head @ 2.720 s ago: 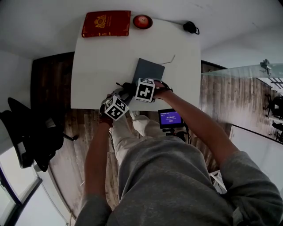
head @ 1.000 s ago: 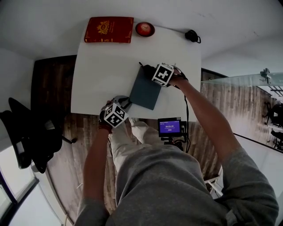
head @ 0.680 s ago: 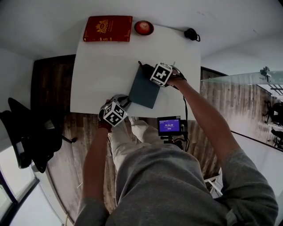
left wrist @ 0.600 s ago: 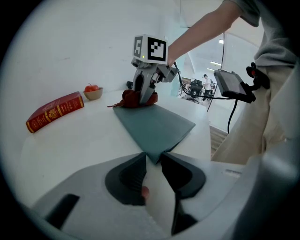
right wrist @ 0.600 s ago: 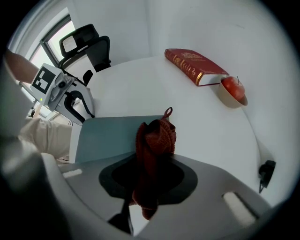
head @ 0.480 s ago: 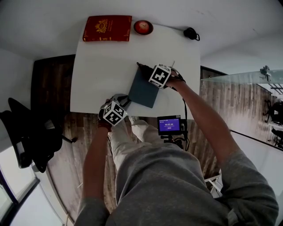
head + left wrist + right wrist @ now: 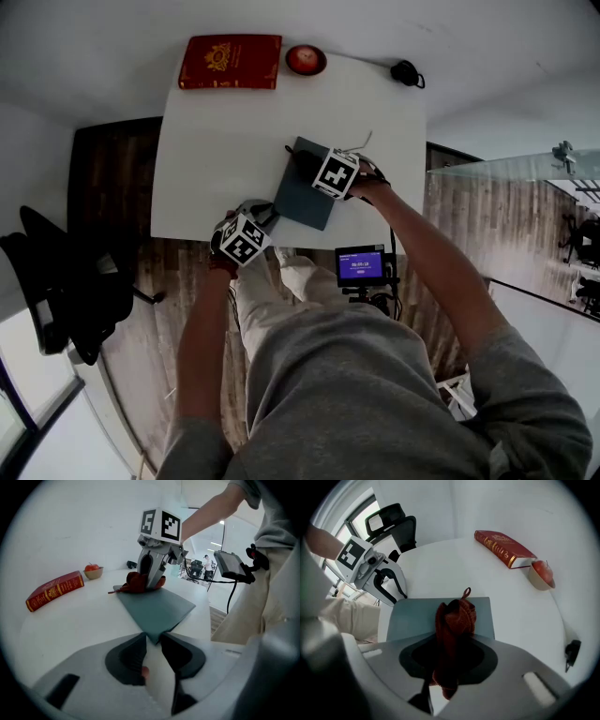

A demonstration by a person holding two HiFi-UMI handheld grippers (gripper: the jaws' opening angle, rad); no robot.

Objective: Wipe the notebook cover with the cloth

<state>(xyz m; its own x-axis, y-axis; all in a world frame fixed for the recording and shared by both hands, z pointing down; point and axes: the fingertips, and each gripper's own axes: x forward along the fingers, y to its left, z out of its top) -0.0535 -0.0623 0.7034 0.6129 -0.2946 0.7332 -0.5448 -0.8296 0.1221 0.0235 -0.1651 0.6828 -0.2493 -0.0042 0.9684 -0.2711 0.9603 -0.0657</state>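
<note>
White table (image 7: 216,141) carries everything, and its near edge is our first worry. In the head view the grey-blue notebook (image 7: 302,195) lies at about five o'clock from the table's middle, close to that edge, so a strong stroke toward us could push it off. The red book (image 7: 230,62) at eleven o'clock is well apart and seems in no danger.

At the notebook's seven o'clock corner the left gripper (image 7: 153,635) has its jaws a little apart, with the corner pointing into the gap. We cannot tell if they touch it. If this hold is only loose, we think the cover can turn or slide under the wiping.

The right gripper (image 7: 452,644) is clamped on the rust-red cloth (image 7: 455,616), which hangs down bunched onto the cover near its eleven o'clock end. A bunched cloth touches only a small patch, so parts of the cover may be missed, and the loop at its end may catch on an edge. The small bowl (image 7: 321,62) with an apple, at twelve o'clock, is far from the strokes.
</note>
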